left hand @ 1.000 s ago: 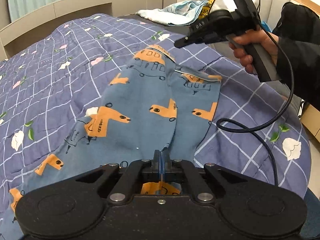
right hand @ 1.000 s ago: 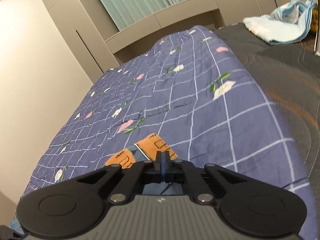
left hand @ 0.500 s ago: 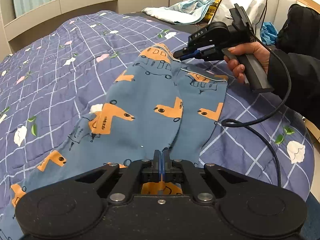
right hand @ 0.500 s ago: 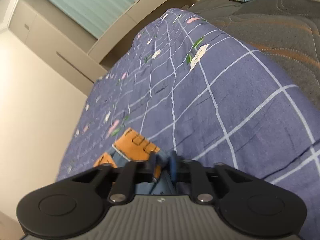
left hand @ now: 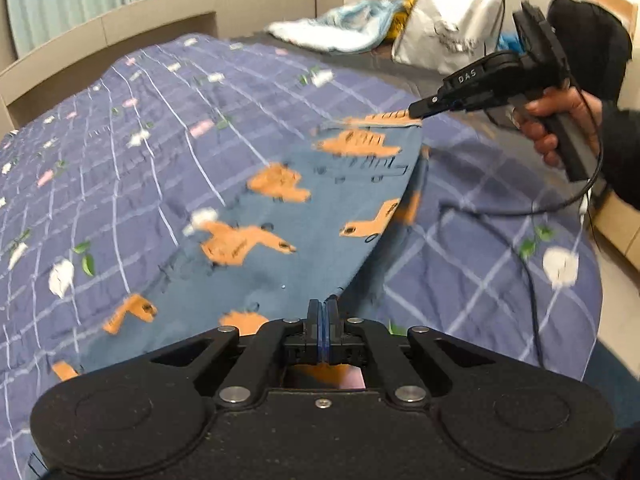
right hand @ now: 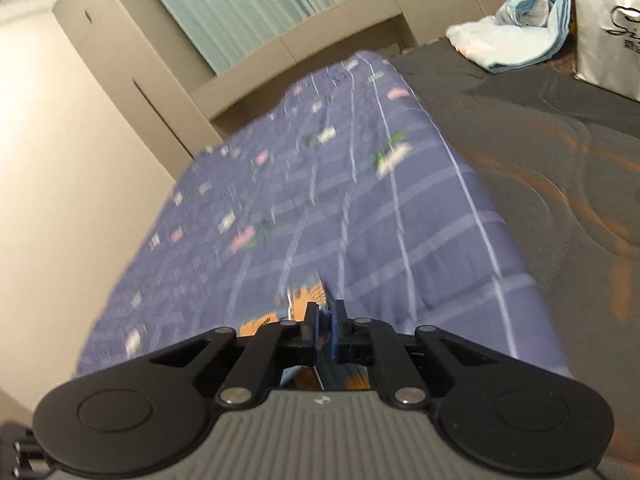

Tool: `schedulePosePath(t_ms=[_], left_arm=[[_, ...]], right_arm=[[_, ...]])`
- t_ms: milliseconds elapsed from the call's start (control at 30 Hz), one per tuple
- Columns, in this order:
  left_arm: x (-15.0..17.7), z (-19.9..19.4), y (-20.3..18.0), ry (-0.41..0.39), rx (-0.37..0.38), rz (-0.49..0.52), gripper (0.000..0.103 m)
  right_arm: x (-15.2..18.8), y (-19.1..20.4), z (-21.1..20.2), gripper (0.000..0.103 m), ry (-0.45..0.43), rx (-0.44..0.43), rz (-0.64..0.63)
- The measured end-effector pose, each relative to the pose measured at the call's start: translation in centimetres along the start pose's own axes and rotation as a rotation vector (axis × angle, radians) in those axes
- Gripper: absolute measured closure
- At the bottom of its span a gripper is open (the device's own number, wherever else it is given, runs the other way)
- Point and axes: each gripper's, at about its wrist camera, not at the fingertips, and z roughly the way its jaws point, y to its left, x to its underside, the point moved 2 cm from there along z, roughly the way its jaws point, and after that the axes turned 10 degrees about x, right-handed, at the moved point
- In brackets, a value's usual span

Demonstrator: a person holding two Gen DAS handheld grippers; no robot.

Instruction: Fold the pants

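Note:
Blue pants (left hand: 304,208) with orange animal prints lie stretched along the purple checked quilt (left hand: 120,152). My left gripper (left hand: 322,312) is shut on the near edge of the pants. My right gripper (left hand: 416,114) is shut on the far orange-banded edge and holds it lifted above the quilt, so the cloth hangs taut between both grippers. In the right wrist view the right gripper (right hand: 325,322) pinches the cloth edge (right hand: 308,296) between its pads.
A white bag (left hand: 448,36) and a light blue bundle of cloth (left hand: 340,30) sit at the bed's far end on a dark grey sheet (right hand: 560,168). The right gripper's black cable (left hand: 520,216) trails over the quilt. A beige wardrobe (right hand: 100,100) stands left.
My right gripper closed on the far edge of the pants and lifted it up and to the right. One half now lies over the other. My left gripper kept its hold.

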Motion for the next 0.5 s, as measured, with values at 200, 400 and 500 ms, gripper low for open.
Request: schedulePosePath(t_ms=[200, 400, 500], left_arm=[[1.0, 1.7, 0.3, 0.027, 0.004, -0.033, 0.103], [1.7, 1.8, 0.6, -0.004, 0.016, -0.076, 0.095], [1.9, 0.5, 0.8, -0.052, 0.006, -0.13, 0.071]], right_arm=[[1.9, -0.6, 1.1, 0.097, 0.025, 0.042, -0.005], [2.5, 0.5, 0.9, 0.097, 0.019, 0.09, -0.083], [2.7, 1.4, 0.7, 0.087, 0.009, 0.125, -0.136]])
